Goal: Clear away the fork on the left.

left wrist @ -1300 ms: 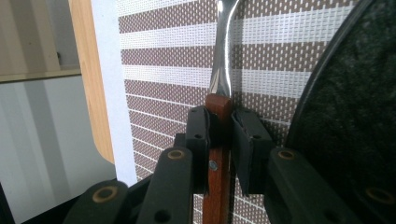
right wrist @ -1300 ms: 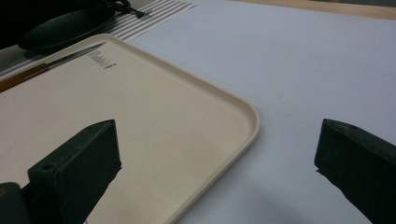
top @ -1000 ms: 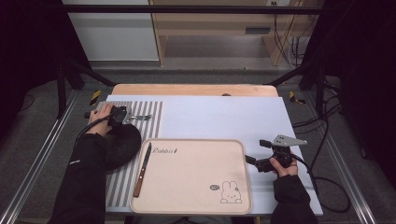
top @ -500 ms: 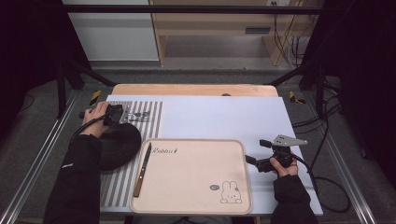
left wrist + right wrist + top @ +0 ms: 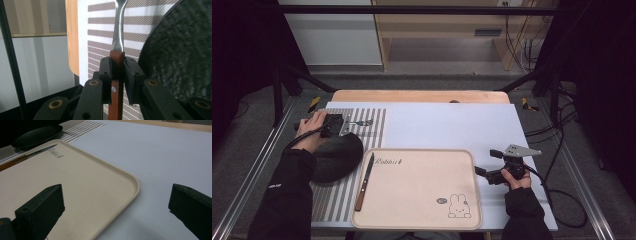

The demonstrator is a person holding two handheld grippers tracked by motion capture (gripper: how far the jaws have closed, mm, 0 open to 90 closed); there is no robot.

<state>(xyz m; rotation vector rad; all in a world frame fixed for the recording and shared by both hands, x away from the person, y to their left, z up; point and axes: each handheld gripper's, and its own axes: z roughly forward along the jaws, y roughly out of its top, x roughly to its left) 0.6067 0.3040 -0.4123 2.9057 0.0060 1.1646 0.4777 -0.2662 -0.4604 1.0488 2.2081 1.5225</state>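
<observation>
White covers most of the bench (image 5: 452,125), with a wooden strip along its far edge and dark floor all around.

Look at the left gripper (image 5: 117,72) first. Its jaws are squeezed tight on the brown wooden handle of a fork (image 5: 118,37). The shiny metal neck of the fork sticks out past the jaws, over a striped mat (image 5: 100,47). In the high view the fork (image 5: 361,122) is at the far left part of the bench, above that striped mat (image 5: 337,195), and the left gripper (image 5: 332,125) is in the person's left hand (image 5: 312,131). Just beside it, nearer the person, is a dark round plate (image 5: 337,157). In the left gripper view the plate (image 5: 180,57) is big and speckled on the right side.

Now the right gripper (image 5: 115,212). Its jaws are spread wide with nothing between them. Under them is the corner of a tan tray (image 5: 82,192) and the white bench. From above, the right gripper (image 5: 494,167) sits just beside the tray's right edge, in the right hand (image 5: 514,177).

On the tray (image 5: 412,200) there is a little rabbit drawing (image 5: 458,206) near the front. A knife (image 5: 365,175) with a brown handle lies along the tray's left edge.
</observation>
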